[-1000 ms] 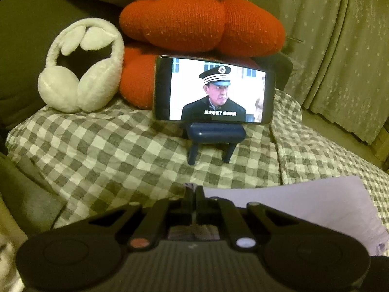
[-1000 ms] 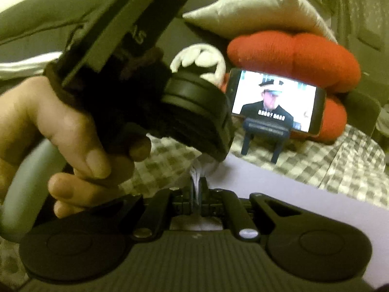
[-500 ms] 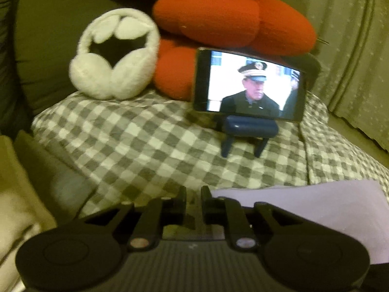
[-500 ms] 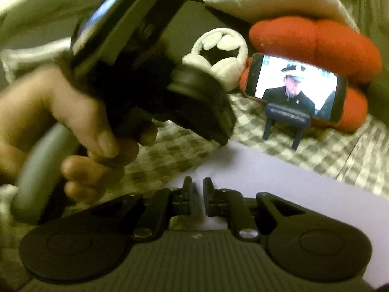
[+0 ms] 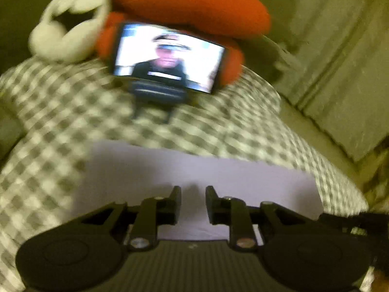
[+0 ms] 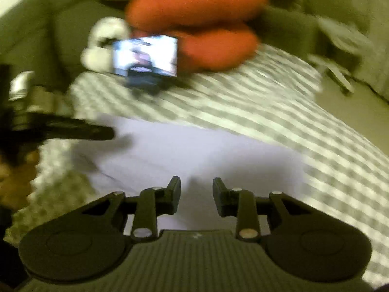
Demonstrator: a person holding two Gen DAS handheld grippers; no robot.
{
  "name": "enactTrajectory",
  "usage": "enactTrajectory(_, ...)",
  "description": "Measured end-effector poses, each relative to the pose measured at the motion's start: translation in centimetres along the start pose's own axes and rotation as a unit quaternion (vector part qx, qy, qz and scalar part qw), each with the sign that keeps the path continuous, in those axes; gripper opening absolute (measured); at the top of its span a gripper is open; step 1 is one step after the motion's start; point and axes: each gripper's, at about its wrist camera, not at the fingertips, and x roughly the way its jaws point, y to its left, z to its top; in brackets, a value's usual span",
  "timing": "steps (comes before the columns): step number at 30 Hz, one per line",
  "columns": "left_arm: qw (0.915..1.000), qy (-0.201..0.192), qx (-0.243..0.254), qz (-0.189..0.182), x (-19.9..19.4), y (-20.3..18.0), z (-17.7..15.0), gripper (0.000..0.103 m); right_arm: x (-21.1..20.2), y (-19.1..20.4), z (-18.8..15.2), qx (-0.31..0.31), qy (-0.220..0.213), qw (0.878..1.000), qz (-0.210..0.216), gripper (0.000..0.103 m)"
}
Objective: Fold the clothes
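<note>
A flat, pale lilac folded garment (image 5: 194, 170) lies on the grey-and-white checked bedcover (image 5: 60, 112), just below both grippers. The left gripper (image 5: 193, 203) and right gripper (image 6: 196, 196) are empty, jaws opening with only cloth beneath. Best to lift clear without dragging the fresh fold.

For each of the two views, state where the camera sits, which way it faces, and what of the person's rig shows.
Left wrist: on the left gripper, looking forward and down over the pale lilac folded cloth to the propped phone; its opening jaws are empty.
Right wrist: on the right gripper, same heading; its opening jaws are empty, left gripper at the left edge.
Shared: cloth, phone, orange cushion, checked blanket.
</note>
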Motion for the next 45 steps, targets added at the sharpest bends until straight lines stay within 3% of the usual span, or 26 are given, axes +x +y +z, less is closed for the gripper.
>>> enactTrajectory(2,0.9996,0.002,0.027,0.002,0.5,-2.8,-0.9,0.022,-0.6,-2.2,-0.9,0.019,0.003,1.000,-0.011,0.033)
enactTrajectory(6,0.9993,0.021,0.028,-0.015,1.9,-5.6,-2.7,0.022,-1.7,-5.7,-2.9,0.055,-0.015,0.998,-0.013,0.033)
enactTrajectory(9,0.9977,0.013,0.066,0.013,2.5,-7.0,-3.7,0.023,-1.6,-6.6,-4.1,0.059,-0.015,0.998,-0.008,0.033)
enactTrajectory(11,0.9970,0.009,0.074,0.020,2.3,-7.3,-3.9,0.023,-1.7,-6.1,-4.4,0.036,-0.009,0.999,-0.011,0.030)
enactTrajectory(13,0.9973,0.005,0.070,0.021,2.0,-7.3,-3.8,0.023,-2.2,-5.6,-4.8,0.009,-0.013,1.000,-0.011,0.020)
enactTrajectory(17,0.9975,-0.002,0.070,0.007,1.7,-7.8,-3.7,0.023,-3.7,-5.2,-5.6,-0.018,-0.028,0.999,-0.011,0.019)
enactTrajectory(21,0.9961,-0.014,0.087,-0.011,1.9,-9.2,-4.1,0.024,-3.9,-3.2,-6.8,-0.075,-0.029,0.996,0.050,0.020)
enactTrajectory(26,0.9945,-0.001,0.105,0.008,3.0,-9.9,-4.8,0.024,-1.5,-2.6,-7.7,-0.067,0.010,0.998,0.003,0.018)
enactTrajectory(29,0.9943,0.002,0.106,0.011,2.8,-9.9,-5.0,0.024,-2.0,-4.0,-7.4,-0.013,0.017,0.999,-0.028,0.017)
enactTrajectory(32,0.9944,0.003,0.105,0.012,2.8,-9.8,-5.0,0.024,-2.3,-5.3,-7.6,0.030,0.034,0.998,-0.031,0.016)
enactTrajectory(36,0.9935,0.001,0.113,0.017,2.7,-10.1,-5.2,0.024,-2.3,-5.3,-8.2,0.034,0.057,0.996,-0.058,0.027)
enactTrajectory(40,0.9921,0.002,0.124,0.017,2.5,-10.5,-5.3,0.024,-3.6,-5.6,-8.0,0.023,0.034,0.998,-0.057,0.028)
enactTrajectory(45,0.9917,0.003,0.128,-0.010,1.9,-10.9,-5.2,0.024,-4.5,-7.1,-7.2,0.039,-0.003,0.997,-0.071,0.034)
